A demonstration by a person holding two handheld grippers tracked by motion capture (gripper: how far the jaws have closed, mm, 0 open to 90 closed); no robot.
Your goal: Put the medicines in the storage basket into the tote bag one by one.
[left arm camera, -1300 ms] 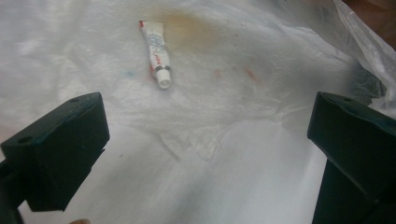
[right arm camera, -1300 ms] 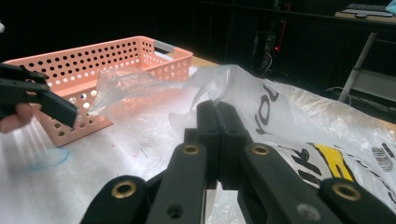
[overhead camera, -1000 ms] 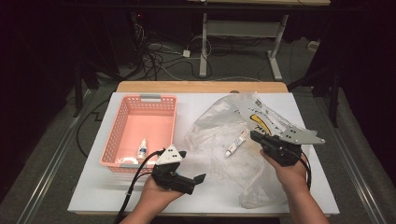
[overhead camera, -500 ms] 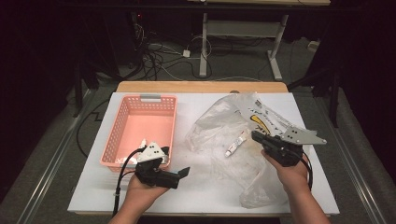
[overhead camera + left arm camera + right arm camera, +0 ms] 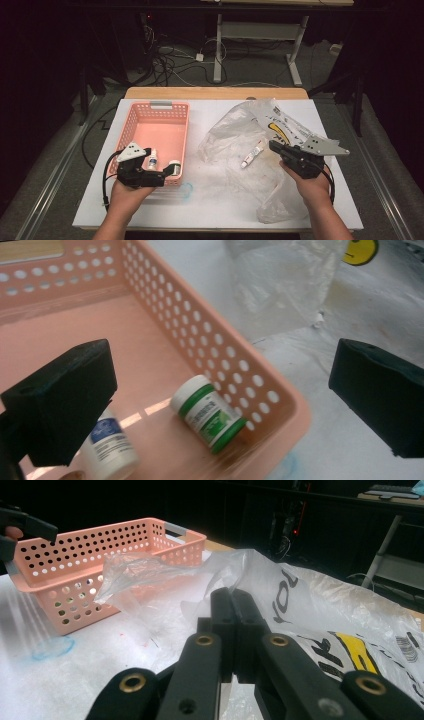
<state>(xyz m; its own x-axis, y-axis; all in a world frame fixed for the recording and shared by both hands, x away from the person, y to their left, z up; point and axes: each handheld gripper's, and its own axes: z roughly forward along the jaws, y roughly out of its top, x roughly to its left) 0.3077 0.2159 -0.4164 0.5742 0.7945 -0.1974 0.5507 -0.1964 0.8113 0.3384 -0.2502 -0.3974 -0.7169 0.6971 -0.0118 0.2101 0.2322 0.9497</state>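
We see the green-lidded jar (image 5: 208, 412) lying on its side in the pink basket's (image 5: 131, 131) near corner, lid toward the wall. Our left tongs (image 5: 172, 171) gape wide, empty. Our right tongs (image 5: 274, 146) pinch the plastic bag (image 5: 235, 130).

On the bench (image 5: 210, 200) the basket (image 5: 159, 112) sits at the left and the bag (image 5: 240, 125) spreads at the right, the two apart. In the basket's near end lie a jar (image 5: 207, 412) and a bottle (image 5: 107, 445) side by side, the jar against the bag-side wall. A tube (image 5: 251, 154) rests on the bag. The left tongs (image 5: 167, 172) hang over the basket's near corner (above the jar); the right tongs (image 5: 274, 146) sit on the bag, just right of the tube.
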